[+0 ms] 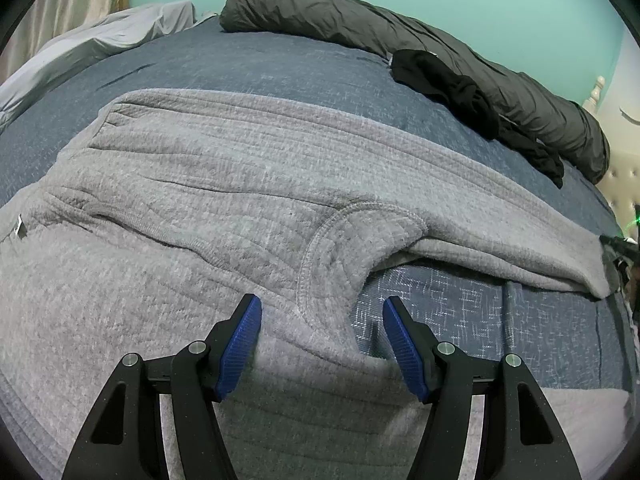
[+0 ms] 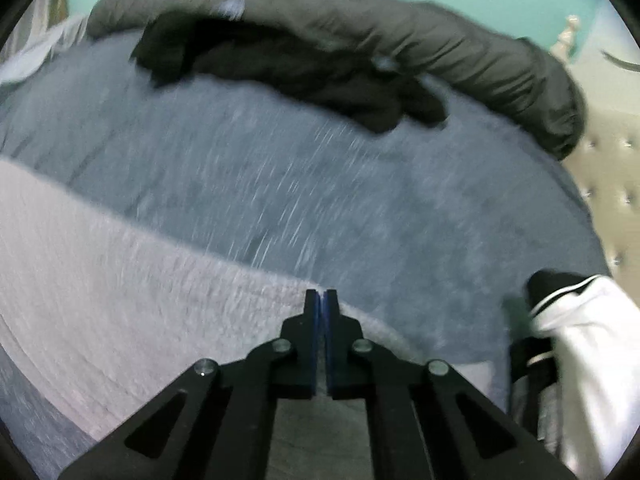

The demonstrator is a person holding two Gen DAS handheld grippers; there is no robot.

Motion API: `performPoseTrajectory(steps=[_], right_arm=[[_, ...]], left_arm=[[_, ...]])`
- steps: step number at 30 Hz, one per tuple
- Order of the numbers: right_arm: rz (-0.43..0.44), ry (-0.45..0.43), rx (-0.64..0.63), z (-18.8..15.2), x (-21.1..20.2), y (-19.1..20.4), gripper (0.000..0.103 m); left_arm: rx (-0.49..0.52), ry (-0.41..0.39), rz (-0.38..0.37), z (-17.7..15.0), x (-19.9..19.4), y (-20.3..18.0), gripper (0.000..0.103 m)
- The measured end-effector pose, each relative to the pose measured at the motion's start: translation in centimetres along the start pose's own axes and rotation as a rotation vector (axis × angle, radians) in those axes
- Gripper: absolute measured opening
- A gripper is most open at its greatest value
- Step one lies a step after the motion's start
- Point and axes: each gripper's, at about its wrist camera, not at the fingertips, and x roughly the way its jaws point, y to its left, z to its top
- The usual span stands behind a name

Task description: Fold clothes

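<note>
Now, the scene by parts.
Sweater: the grey fleece sweater (image 1: 224, 184) lies spread on the blue bedspread (image 1: 280, 68), filling the left wrist view from about 9 o'clock across to 3 o'clock, with one sleeve running out toward 3 o'clock.
Left gripper: the left gripper (image 1: 322, 312) stands with its blue pads wide apart, pressing on nothing; a fold of the sweater by the armhole seam sits between them, at 6 o'clock in its view.
Right gripper: the right gripper (image 2: 321, 294) has its fingers brought fully together right at the sweater's (image 2: 120, 280) edge at 6 o'clock; the picture is blurred, so whether cloth is pinched I cannot tell.
Other clothes: a black garment (image 1: 472, 100) lies at 2 o'clock against a dark rolled duvet (image 1: 400, 40), and a white and black garment (image 2: 580, 340) lies at 4 o'clock in the right view.
Step in hand: probably taking hold of the sweater for a first fold.
Next move: likely the left pads must close on the fold, then both ends lift evenly and carry across, keeping the cloth flat.
</note>
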Motion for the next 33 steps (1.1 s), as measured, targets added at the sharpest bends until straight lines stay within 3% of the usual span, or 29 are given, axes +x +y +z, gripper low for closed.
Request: performPoseTrajectory(steps=[4, 10, 14, 16, 19, 24, 29, 33], right_arm=[[-0.049, -0.018, -0.001, 1.2, 0.0, 0.1, 0.002], [-0.115, 0.089, 0.029, 1.1, 3.8, 0.9, 0.002], [-0.200, 0.012, 0.087, 1.4, 1.8, 1.6, 0.012], [-0.155, -0.048, 0.148, 1.7, -0.5, 2.2, 0.013], [-0.006, -0.112, 0.192, 1.7, -3.8, 4.3, 0.025], [0.270, -0.142, 0.201, 0.5, -7.3, 10.9, 0.031], [0.426, -0.051, 0.170, 0.1, -7.3, 18.5, 0.031], [0.429, 0.037, 0.144, -1.1, -5.6, 22.8, 0.031]], left_arm=[[0.003, -0.001, 0.002, 0.1, 0.0, -0.1, 0.067], [-0.002, 0.006, -0.002, 0.2, 0.2, 0.0, 0.067], [-0.002, 0.007, -0.008, 0.2, 0.1, 0.1, 0.067], [-0.003, 0.005, -0.011, 0.3, 0.0, 0.1, 0.067], [-0.004, -0.006, -0.015, 0.4, -0.5, 0.1, 0.067], [0.001, -0.019, -0.016, 0.4, -1.3, 0.3, 0.067], [0.001, 0.005, -0.016, 0.1, -1.1, 0.6, 0.067], [-0.011, 0.034, -0.023, -0.1, -0.3, 1.2, 0.067]])
